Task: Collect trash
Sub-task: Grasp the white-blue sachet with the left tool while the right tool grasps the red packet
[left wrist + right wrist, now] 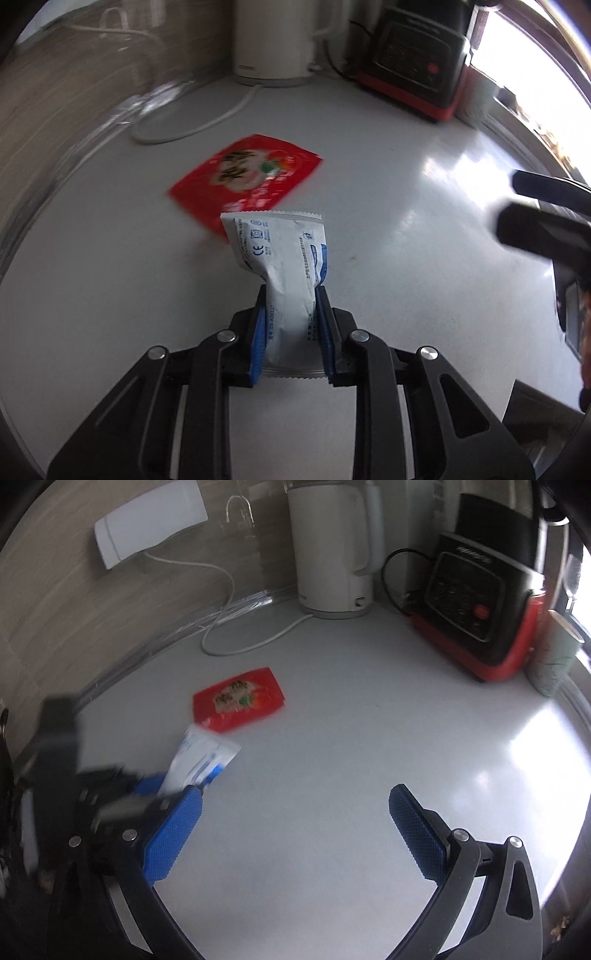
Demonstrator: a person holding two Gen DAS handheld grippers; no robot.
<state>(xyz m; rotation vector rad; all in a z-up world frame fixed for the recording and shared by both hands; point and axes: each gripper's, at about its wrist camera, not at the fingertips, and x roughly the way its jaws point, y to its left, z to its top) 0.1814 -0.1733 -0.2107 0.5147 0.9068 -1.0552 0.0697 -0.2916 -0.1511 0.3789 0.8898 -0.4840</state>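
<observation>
Two blue pads of the left gripper (pixel 291 314) pinch a white sachet (pixel 284 266); the right gripper (pixel 295 812) gapes wide, empty. At twelve o'clock beyond lies the red wrapper (pixel 245 177) on the countertop (pixel 406 240). Gripped only near its crumpled end, the sachet may slip free.

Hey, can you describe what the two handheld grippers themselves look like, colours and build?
Both are alike. The left gripper has matte black linkage arms with triangular cut-outs, joined by round silver pivot pins, and blue pads on the inner faces. The right gripper shows the same black frame and silver pins; its blue pads have a fine knurled texture. No cables or sleeves show.
</observation>
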